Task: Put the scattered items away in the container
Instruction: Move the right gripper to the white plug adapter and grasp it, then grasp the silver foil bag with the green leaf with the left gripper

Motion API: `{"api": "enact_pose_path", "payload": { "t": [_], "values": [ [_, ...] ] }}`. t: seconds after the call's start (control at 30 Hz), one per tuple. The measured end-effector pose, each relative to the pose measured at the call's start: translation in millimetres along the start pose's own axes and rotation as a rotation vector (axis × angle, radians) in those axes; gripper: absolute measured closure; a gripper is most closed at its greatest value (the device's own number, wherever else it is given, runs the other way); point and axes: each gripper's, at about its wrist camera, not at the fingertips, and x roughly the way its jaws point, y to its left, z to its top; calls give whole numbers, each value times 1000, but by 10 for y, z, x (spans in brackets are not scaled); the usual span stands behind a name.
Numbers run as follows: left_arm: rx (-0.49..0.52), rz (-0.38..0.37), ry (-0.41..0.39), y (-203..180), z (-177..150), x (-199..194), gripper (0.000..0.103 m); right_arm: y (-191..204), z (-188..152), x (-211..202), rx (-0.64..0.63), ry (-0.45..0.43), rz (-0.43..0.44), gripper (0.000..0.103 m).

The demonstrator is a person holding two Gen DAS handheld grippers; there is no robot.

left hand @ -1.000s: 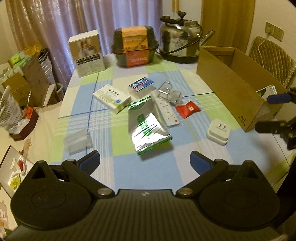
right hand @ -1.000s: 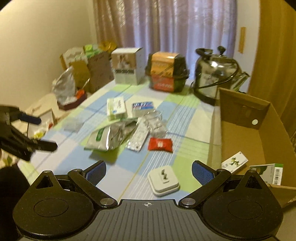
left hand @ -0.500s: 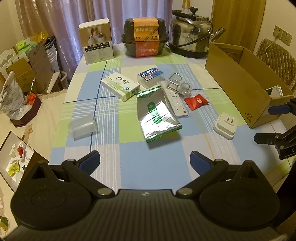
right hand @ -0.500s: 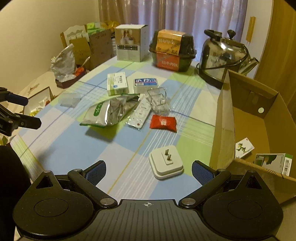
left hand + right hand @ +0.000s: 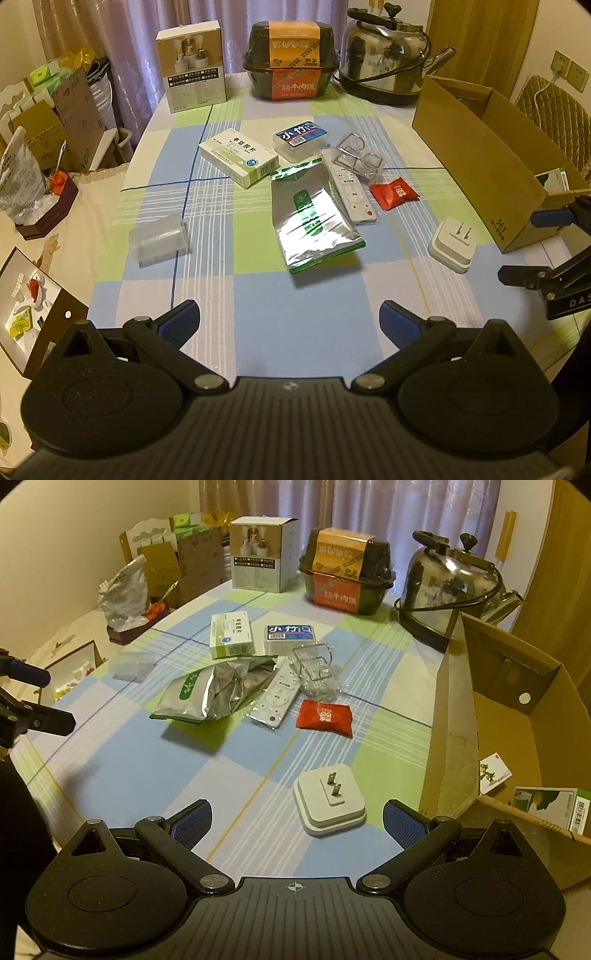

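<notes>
Hovering above the near edge of the checked surface [image 5: 295, 314], the left gripper [image 5: 290, 321] has its jaws wide and holds nothing; the right gripper [image 5: 297, 818] hangs the same way near the right edge, jaws wide and empty, with the white plug [image 5: 328, 799] lying prongs-up on the surface just ahead of it.

The cardboard box [image 5: 458, 716] stands open along the right edge; two small cartons [image 5: 550, 806] lie inside at its near end.

The scattered things sit around the middle of the surface. A foil pouch [image 5: 314, 218] lies nearest the centre, with a white remote [image 5: 351, 188] touching its right side and a clear plastic case [image 5: 358, 157] resting on the remote's far end. A red sachet [image 5: 393, 192] lies just right of the remote, between it and the box. Beyond the pouch are a green-and-white pill box [image 5: 240, 157] and a blue-labelled tub [image 5: 301, 140], side by side. A frosted plastic box [image 5: 159, 238] sits apart toward the left edge.

Along the far edge stand a white carton [image 5: 192, 66], a black meal tub [image 5: 291, 62] and a steel kettle [image 5: 388, 55].
</notes>
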Motion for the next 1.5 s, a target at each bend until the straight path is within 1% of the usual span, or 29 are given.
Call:
{"api": "enact_pose_path", "payload": {
  "t": [0.27, 0.53, 0.77, 1.03, 1.07, 1.1, 1.2, 1.23, 1.27, 1.33, 1.5],
  "values": [
    [3, 2, 10, 16, 32, 109, 1, 1, 56, 313, -70, 35, -25, 0],
    [19, -7, -7, 8, 155, 233, 1, -105, 112, 831, -132, 120, -35, 0],
    [38, -28, -5, -2, 264, 416, 1, -231, 157, 1135, -163, 176, -10, 0],
    [57, -48, -14, -54, 358, 547, 1, -280, 188, 1301, -180, 211, 23, 1],
    [59, -49, -15, -63, 369, 554, 1, -285, 187, 1314, -181, 216, 27, 4],
    [60, -51, -17, -70, 378, 560, 1, -287, 188, 1322, -178, 220, 37, 12],
    [62, -60, -17, -85, 392, 577, 1, -293, 191, 1324, -171, 227, 49, 13],
    [62, -61, -16, -89, 394, 580, 1, -294, 192, 1322, -168, 229, 49, 19],
    [63, -62, -16, -92, 395, 582, 1, -303, 195, 1320, -155, 233, 54, 22],
    [64, -63, -14, -99, 393, 583, 1, -314, 203, 1311, -119, 245, 72, 36],
    [60, -62, -11, -112, 379, 574, 1, -262, 135, 1229, -43, 253, 77, 36]
  ]
}}
